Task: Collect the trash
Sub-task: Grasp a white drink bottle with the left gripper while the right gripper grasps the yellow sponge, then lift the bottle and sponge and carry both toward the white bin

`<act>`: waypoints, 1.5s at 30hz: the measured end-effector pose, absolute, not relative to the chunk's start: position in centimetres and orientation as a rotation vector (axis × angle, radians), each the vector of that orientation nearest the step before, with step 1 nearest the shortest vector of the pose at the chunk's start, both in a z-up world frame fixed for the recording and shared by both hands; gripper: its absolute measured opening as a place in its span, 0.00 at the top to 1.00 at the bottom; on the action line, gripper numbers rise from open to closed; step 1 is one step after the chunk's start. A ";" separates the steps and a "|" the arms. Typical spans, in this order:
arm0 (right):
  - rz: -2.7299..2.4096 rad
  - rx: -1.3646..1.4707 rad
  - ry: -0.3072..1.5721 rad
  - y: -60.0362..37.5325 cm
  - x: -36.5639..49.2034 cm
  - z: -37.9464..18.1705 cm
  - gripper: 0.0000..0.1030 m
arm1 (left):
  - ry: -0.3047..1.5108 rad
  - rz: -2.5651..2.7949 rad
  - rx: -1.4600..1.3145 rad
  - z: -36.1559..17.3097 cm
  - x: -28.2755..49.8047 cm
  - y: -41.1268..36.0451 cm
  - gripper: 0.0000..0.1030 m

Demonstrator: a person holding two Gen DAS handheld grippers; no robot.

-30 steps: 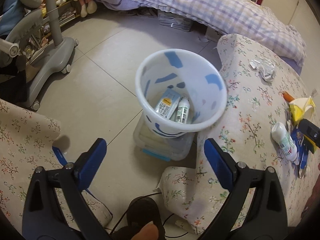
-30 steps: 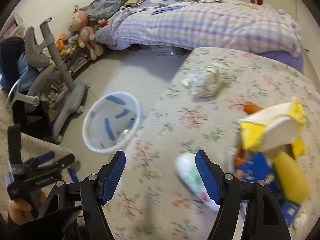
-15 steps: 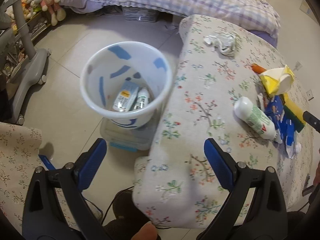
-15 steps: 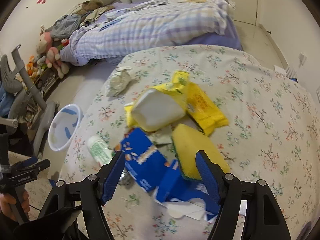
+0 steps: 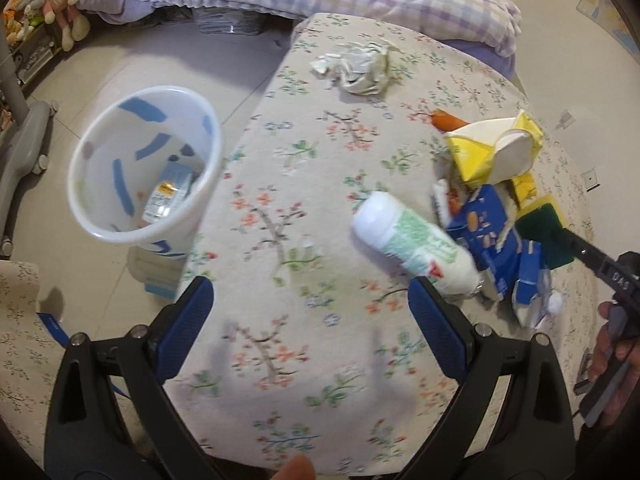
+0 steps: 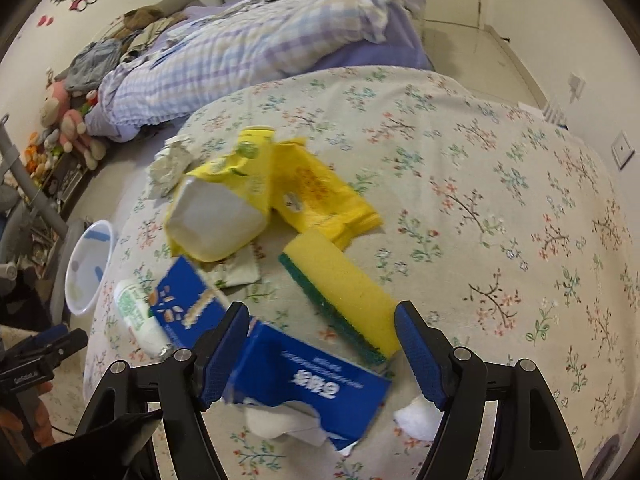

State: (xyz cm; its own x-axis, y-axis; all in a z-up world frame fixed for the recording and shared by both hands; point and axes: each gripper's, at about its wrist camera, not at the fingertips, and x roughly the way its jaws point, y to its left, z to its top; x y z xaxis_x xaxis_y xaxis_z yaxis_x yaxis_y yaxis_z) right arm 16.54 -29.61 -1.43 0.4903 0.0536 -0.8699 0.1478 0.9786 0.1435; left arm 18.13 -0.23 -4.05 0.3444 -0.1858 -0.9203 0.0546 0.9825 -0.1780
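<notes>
Since a second ago both views have swung off the floor and onto the desk [image 5: 280, 184] covered in a floral cloth: the left claw [image 5: 310, 320], earlier hanging over the white plastic bin with blue marks [image 5: 100, 224], is now hovering over the cloth, and the bin is sitting down on the floor just beside the desk's left edge, with a small labelled packet lying inside it. The right claw [image 6: 320, 344] is now hanging over the trash pile instead of the bare cloth.

The left claw is gaping wide with nothing between its blue pads. A white plastic bottle with green print [image 5: 416, 248] is lying on its side just ahead of the right pad. Beyond it a crumpled pale wrapper [image 5: 356, 66] is resting apart from the rest.

The right claw is also standing wide, gripping nothing. A torn blue cardboard box [image 6: 304, 380] is lying below and between its pads, and a yellow sponge with a green scouring side [image 6: 340, 292] is lying just ahead. Behind them a yellow carton with a white base [image 6: 220, 212] is lying tipped over.
</notes>
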 end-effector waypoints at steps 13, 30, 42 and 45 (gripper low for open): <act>-0.095 0.350 1.093 -35.0 16.1 -3.3 0.25 | 1.241 -0.171 -0.244 -5.7 20.0 -5.6 0.26; -0.110 0.384 1.083 -37.3 15.2 -3.2 0.25 | 1.242 -0.174 -0.252 -7.3 21.6 -7.7 0.52; -0.136 0.317 1.145 -35.8 16.8 -4.8 0.26 | 1.201 -0.201 -0.178 -5.8 20.5 -7.0 0.57; -0.164 0.320 1.168 -36.1 16.8 -5.2 0.40 | 1.201 -0.192 -0.184 -5.7 20.3 -6.6 0.57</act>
